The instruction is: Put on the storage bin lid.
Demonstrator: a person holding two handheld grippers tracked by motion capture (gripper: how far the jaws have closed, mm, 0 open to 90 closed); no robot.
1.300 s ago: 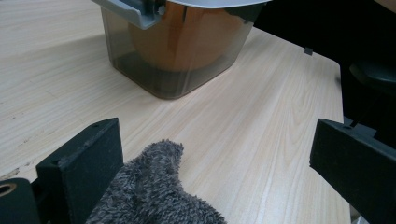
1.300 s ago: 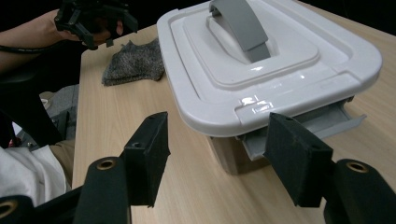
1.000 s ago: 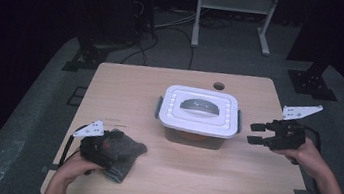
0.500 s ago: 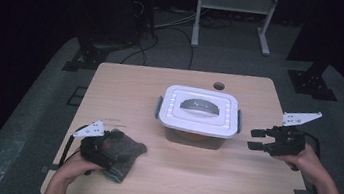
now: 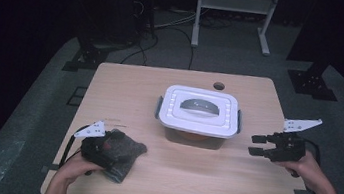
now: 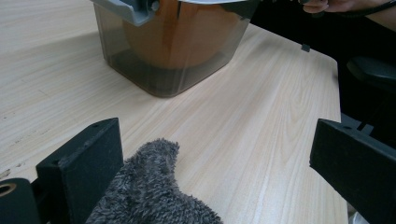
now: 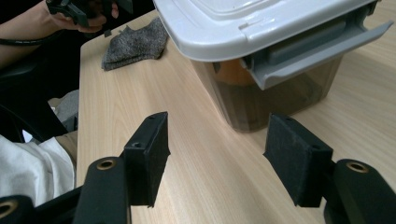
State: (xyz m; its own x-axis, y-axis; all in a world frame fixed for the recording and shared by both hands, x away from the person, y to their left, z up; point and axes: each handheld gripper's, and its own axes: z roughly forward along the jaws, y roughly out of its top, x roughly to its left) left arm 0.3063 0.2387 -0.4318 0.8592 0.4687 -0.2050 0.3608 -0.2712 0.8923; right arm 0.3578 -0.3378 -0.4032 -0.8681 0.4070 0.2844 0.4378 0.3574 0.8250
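The right hand-held gripper [image 5: 258, 145] hung released just right of the lidded box [image 5: 198, 111], jaws apart with only bare counter [image 5: 229, 185] between them. The left hand-held gripper [image 5: 114, 146] rested at the near left, also released, jaws wide over a grey cloth [image 6: 149, 196] lying flat, with neither jaw pressing it.

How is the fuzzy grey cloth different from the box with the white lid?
The grey cloth is soft, crumpled and lies flat; the box is hard, upright and taller. The cloth lies under the left gripper; the box stands apart from both grippers, its lid on. Both rest on the wooden table.
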